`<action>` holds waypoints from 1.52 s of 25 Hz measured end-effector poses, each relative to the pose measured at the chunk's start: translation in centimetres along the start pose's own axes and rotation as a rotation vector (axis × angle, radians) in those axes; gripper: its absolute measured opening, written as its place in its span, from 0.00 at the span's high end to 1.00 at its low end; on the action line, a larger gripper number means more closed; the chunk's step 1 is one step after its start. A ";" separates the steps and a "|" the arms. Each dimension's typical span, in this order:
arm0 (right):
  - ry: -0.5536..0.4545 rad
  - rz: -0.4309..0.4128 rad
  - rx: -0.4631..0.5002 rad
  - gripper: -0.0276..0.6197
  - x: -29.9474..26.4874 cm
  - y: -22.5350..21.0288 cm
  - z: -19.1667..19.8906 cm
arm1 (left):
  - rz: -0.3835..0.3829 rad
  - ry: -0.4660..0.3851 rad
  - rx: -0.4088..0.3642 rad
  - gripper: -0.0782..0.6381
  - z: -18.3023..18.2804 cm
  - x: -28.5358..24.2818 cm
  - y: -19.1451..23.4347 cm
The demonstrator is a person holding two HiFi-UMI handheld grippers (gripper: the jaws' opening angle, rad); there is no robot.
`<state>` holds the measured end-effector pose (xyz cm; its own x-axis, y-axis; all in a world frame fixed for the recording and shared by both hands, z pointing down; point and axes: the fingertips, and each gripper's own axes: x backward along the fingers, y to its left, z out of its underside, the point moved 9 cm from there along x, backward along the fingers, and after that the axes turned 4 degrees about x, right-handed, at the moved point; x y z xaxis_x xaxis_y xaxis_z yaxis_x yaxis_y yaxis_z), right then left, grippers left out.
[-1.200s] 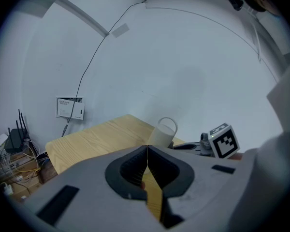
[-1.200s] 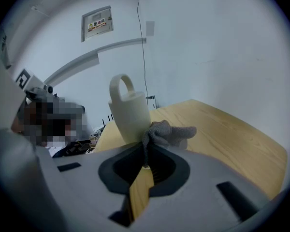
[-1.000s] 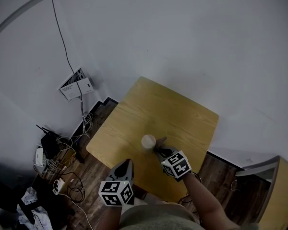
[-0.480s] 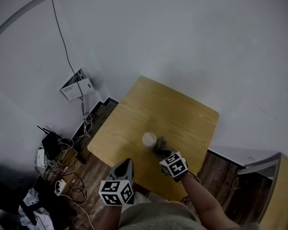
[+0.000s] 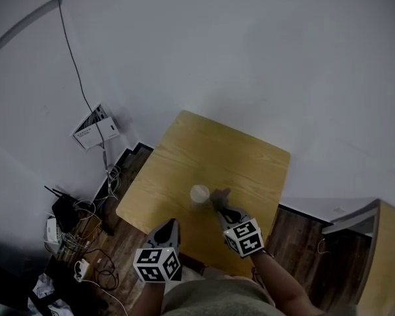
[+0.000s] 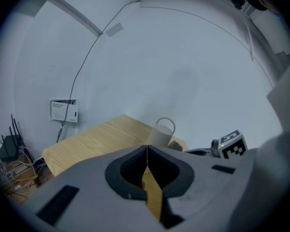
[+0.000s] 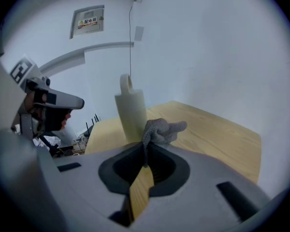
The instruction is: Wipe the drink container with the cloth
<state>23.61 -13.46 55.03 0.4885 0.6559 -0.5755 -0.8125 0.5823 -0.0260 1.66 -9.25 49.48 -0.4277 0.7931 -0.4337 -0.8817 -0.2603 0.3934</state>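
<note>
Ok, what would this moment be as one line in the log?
right tongs: shut on cloth | cloth: beside drink container | drink container: upright on table | left tongs: shut, empty

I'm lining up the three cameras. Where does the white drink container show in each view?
Head view: the drink container is at picture centre, toward the table's near edge, with the cloth just right of it.
Left gripper view: centre, upright.
Right gripper view: left of centre, behind the cloth.
Shared landmark: the wooden table under it.
</note>
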 end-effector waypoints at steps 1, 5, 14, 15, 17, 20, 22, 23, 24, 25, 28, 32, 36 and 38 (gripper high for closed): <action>-0.017 0.011 -0.011 0.94 0.5 0.1 -0.4 | 0.009 0.002 -0.004 0.89 -0.2 -0.1 0.2; -0.077 0.065 -0.061 0.94 2.2 0.9 -1.9 | 0.058 0.022 -0.028 0.89 -1.0 -0.5 0.9; -0.147 0.190 -0.112 0.94 3.7 3.8 -4.6 | 0.185 0.086 -0.084 0.89 -3.4 -1.4 3.2; -0.147 0.199 -0.118 0.94 3.7 4.1 -4.6 | 0.198 0.090 -0.090 0.89 -3.6 -1.5 3.4; -0.149 0.215 -0.124 0.94 3.6 4.6 -4.8 | 0.219 0.096 -0.098 0.89 -4.1 -1.6 3.7; -0.157 0.239 -0.130 0.94 3.3 5.2 -5.0 | 0.244 0.104 -0.107 0.89 -4.8 -1.9 4.2; -0.152 0.242 -0.138 0.94 3.1 5.7 -5.2 | 0.256 0.112 -0.111 0.89 -5.0 -2.0 4.6; -0.150 0.243 -0.141 0.94 3.0 5.9 -5.2 | 0.262 0.116 -0.114 0.89 -5.1 -2.1 4.8; -0.148 0.245 -0.142 0.94 2.8 6.1 -5.2 | 0.267 0.121 -0.115 0.89 -5.2 -2.1 5.0; -0.145 0.247 -0.144 0.94 2.6 6.3 -5.3 | 0.273 0.125 -0.117 0.89 -5.3 -2.2 5.2; -0.136 0.253 -0.153 0.94 1.8 6.7 -5.2 | 0.286 0.135 -0.123 0.89 -5.6 -2.4 5.8; -0.112 0.253 -0.157 0.94 0.5 7.4 -4.7 | 0.306 0.149 -0.135 0.89 -6.1 -2.6 6.5; -0.079 0.247 -0.161 0.94 -0.8 7.8 -4.4 | 0.327 0.162 -0.148 0.89 -6.5 -2.7 7.3; -0.072 0.251 -0.181 0.94 -1.5 8.0 -4.1 | 0.340 0.170 -0.157 0.89 -6.6 -2.7 7.7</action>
<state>15.08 -11.78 52.31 0.2810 0.8045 -0.5233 -0.9509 0.3069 -0.0388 -5.22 -17.04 48.36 -0.7149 0.5485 -0.4337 -0.6988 -0.5833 0.4142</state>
